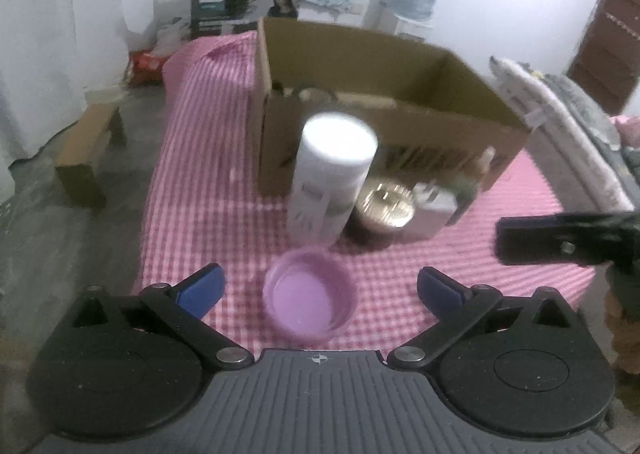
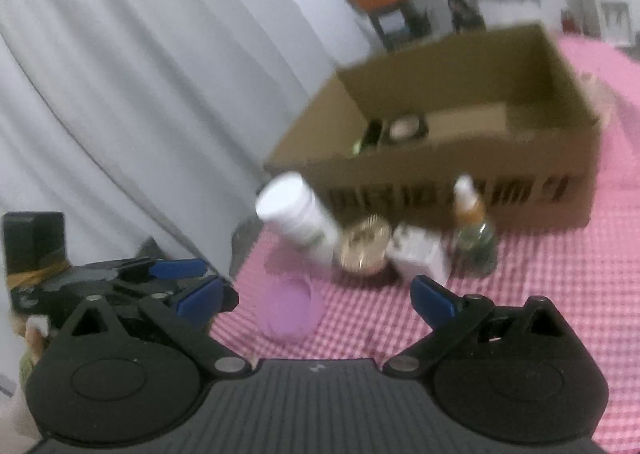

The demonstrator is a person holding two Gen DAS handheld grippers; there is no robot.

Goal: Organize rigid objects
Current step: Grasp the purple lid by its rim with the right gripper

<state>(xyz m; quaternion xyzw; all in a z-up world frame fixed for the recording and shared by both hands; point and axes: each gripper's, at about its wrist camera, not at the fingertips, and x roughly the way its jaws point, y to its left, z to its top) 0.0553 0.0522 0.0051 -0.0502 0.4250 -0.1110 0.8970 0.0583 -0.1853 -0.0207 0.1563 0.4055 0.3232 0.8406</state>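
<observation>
My left gripper [image 1: 320, 290] stands open just above the pink checked cloth, with a purple bowl [image 1: 310, 300] lying between its blue fingers, untouched. Behind the bowl stand a white cylindrical bottle [image 1: 332, 182], a gold-lidded jar [image 1: 384, 206], a white plug adapter [image 1: 434, 210] and a small amber-topped bottle [image 1: 476, 178]. An open cardboard box [image 1: 400, 66] sits behind them with a few items inside. My right gripper [image 2: 316, 298] is open and holds nothing. It hovers near the bowl [image 2: 290, 306], short of the jar [image 2: 362, 242] and adapter [image 2: 420, 254].
The cloth covers a bed [image 1: 192, 158] whose left edge drops to a grey floor with a small cardboard box [image 1: 86, 150]. Folded blankets [image 1: 568, 126] lie at the right. A white curtain [image 2: 140, 94] hangs close on the left. Both views are blurred.
</observation>
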